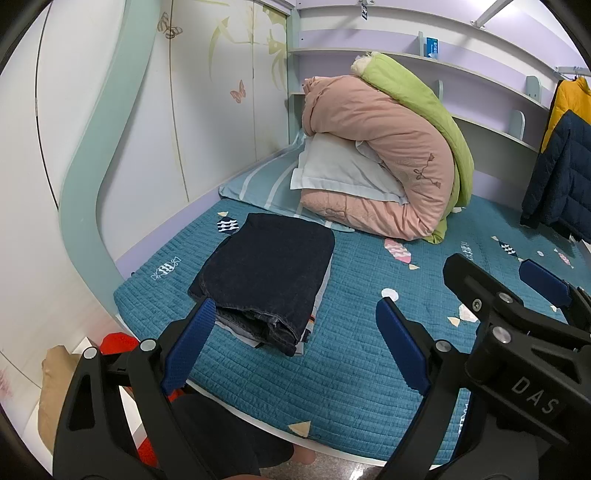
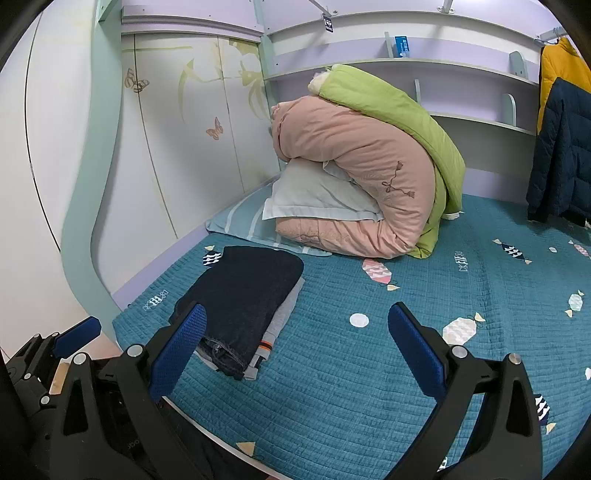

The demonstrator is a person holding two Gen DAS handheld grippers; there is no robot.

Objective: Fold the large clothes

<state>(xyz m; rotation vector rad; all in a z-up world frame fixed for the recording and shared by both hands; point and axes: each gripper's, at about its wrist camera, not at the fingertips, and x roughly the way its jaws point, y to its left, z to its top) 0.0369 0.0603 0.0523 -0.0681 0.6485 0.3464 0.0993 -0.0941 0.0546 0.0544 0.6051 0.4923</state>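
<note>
Left wrist: folded denim jeans (image 1: 264, 273) rectangular, on quilted teal bedspread (image 1: 351, 369).

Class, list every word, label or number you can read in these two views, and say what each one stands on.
"DAS": on the right gripper body, left wrist view.
Blue box on the shelf: print too small to read.
Hanging tag above the shelves: blurred, unreadable.

- The bed (image 1: 351, 369) carries a teal quilted cover printed with candy shapes.
- A folded stack of clothes (image 1: 264, 280), dark jeans on top, lies near the bed's front left corner.
- A striped blue pillow (image 1: 258, 184) lies flat at the back left corner.
- A rolled pink quilt (image 1: 388, 162) with a white pillow (image 1: 340, 173) tucked in it sits along the back edge, partly on the striped pillow.
</note>
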